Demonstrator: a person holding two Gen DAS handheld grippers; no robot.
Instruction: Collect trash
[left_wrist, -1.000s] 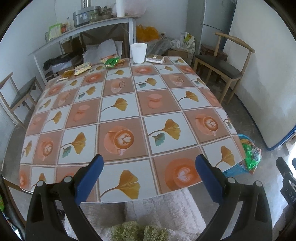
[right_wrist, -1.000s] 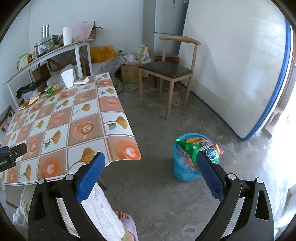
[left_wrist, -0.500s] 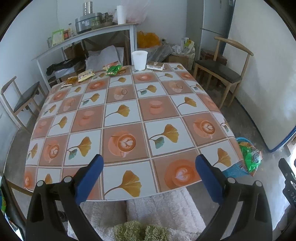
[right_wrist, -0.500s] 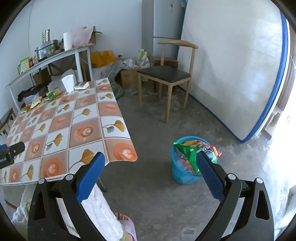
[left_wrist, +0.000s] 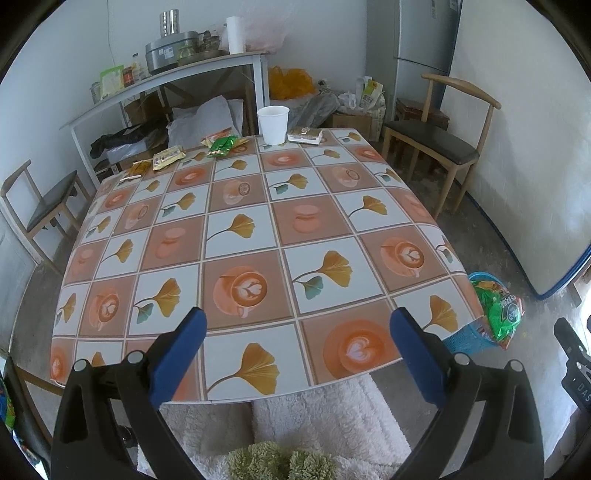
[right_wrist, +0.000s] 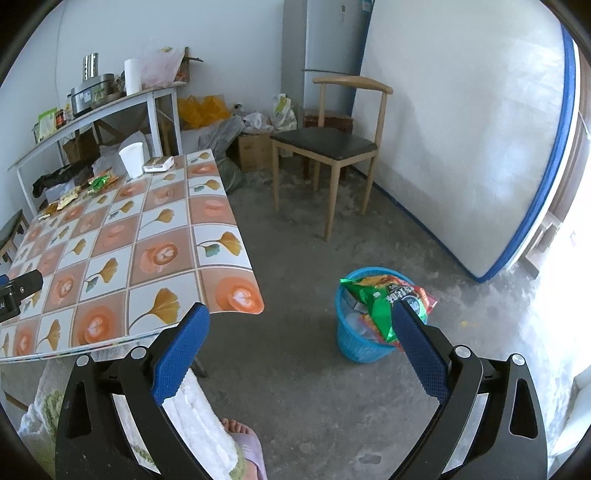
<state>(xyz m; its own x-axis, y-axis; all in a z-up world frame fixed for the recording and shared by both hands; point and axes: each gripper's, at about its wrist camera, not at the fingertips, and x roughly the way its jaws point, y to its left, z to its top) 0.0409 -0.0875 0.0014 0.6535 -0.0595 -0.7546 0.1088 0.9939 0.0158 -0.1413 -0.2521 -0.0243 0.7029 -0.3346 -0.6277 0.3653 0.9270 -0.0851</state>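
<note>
Along the far edge of the patterned table (left_wrist: 258, 229) lie a white paper cup (left_wrist: 273, 124), a flat snack pack (left_wrist: 304, 135), a green wrapper (left_wrist: 222, 144) and two yellowish packets (left_wrist: 168, 158). A blue bin (right_wrist: 364, 314) on the floor right of the table holds a green chip bag (right_wrist: 380, 299) and other wrappers. My left gripper (left_wrist: 297, 354) is open and empty over the table's near edge. My right gripper (right_wrist: 301, 354) is open and empty above the floor, its right finger in front of the bin.
A wooden chair (right_wrist: 328, 147) stands beyond the bin by the white wall. A shelf table (left_wrist: 166, 77) with pots and jars lines the back wall, another chair (left_wrist: 40, 206) at far left. A person's white robe (left_wrist: 314, 424) and foot (right_wrist: 240, 432) are below the grippers.
Both grippers have pulled back and risen a little; the table and the bin look farther away. Both stay open and empty.
</note>
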